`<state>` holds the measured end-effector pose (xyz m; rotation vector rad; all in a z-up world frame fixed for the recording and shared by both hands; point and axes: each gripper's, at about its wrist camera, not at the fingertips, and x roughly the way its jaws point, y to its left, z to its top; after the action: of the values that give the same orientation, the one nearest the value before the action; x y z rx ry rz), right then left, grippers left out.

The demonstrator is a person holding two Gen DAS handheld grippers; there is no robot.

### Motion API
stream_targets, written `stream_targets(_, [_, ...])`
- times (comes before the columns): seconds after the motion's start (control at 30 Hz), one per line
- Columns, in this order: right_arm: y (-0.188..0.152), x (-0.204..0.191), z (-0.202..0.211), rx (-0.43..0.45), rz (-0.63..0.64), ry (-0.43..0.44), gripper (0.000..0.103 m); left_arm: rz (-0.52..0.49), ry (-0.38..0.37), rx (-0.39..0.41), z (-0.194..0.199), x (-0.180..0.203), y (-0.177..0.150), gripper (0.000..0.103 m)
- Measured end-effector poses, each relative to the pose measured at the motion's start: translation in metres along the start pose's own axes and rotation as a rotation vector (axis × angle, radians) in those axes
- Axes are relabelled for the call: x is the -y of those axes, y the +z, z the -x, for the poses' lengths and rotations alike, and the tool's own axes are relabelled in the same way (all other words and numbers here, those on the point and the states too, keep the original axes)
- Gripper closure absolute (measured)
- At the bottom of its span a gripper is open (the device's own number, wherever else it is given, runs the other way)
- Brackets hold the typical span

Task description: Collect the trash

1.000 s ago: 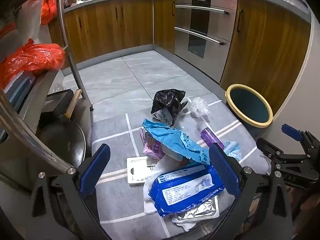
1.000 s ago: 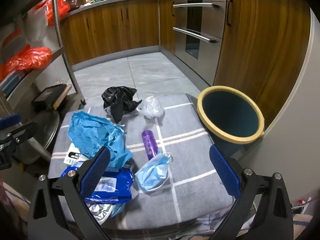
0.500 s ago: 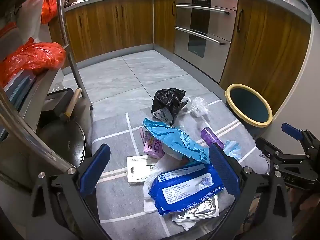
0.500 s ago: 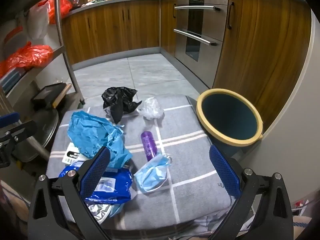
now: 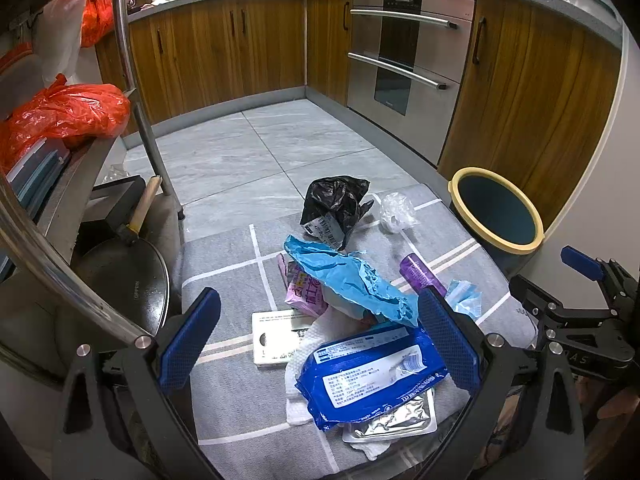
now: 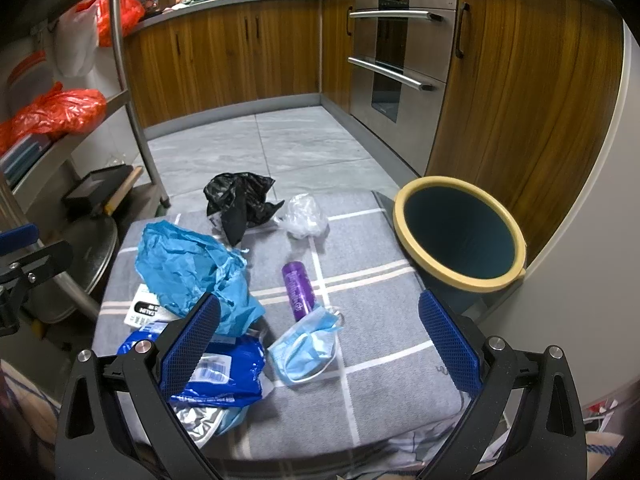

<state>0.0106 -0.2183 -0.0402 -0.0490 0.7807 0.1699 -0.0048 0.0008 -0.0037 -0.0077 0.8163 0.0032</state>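
Both the left gripper [image 5: 318, 336] and right gripper [image 6: 318, 338] hover with jaws released; the bin [image 6: 460, 234] sits at two o'clock of the face mask [image 6: 306, 346].

Bright, sharp, fisheye-warped edges, dark corners

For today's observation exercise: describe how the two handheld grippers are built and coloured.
Both the left gripper and right gripper have black angular frames with silver bolts and two fingers faced with blue textured pads. White lettering marks the right gripper's frame in the left view.
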Motion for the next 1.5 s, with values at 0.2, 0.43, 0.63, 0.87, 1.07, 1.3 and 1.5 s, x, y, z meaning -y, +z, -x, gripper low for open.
stream_targets(0.2, [-0.0003, 0.0, -0.0001, 0.001, 0.0, 0.0, 0.004, 0.002, 0.0, 0.0, -0.0001, -0.0005, 0.0008, 0.006])
stream_targets(0.43, [-0.0018, 0.0, -0.0016, -0.008, -0.002, 0.001, 0.004, 0.004, -0.002, 0.0, 0.0002, -0.0008, 0.0006, 0.006])
stream_targets(0.63, [-0.0025, -0.0007, -0.002, -0.009, 0.0, 0.0, 0.004, 0.002, -0.002, -0.001, 0.0003, 0.0, 0.0004, 0.006])
stream_targets(0.87, [-0.0042, -0.0013, -0.004, -0.015, 0.004, -0.001, 0.004, 0.003, -0.004, -0.001, 0.0001, -0.0001, 0.0, 0.006])
stream_targets(1.07, [-0.0057, -0.0006, -0.0062, -0.019, 0.002, -0.001, 0.004, 0.004, -0.004, -0.001, 0.0, -0.0002, -0.0002, 0.006])
stream_targets(1.3, [-0.0062, -0.0012, -0.006, -0.02, 0.004, -0.001, 0.004, 0.005, -0.005, -0.002, 0.0001, 0.0003, -0.0006, 0.006])
stream_targets(1.5, [-0.0053, -0.002, -0.0058, -0.019, 0.005, -0.002, 0.004, 0.005, -0.006, -0.001, 0.0001, 0.0001, -0.0003, 0.006])
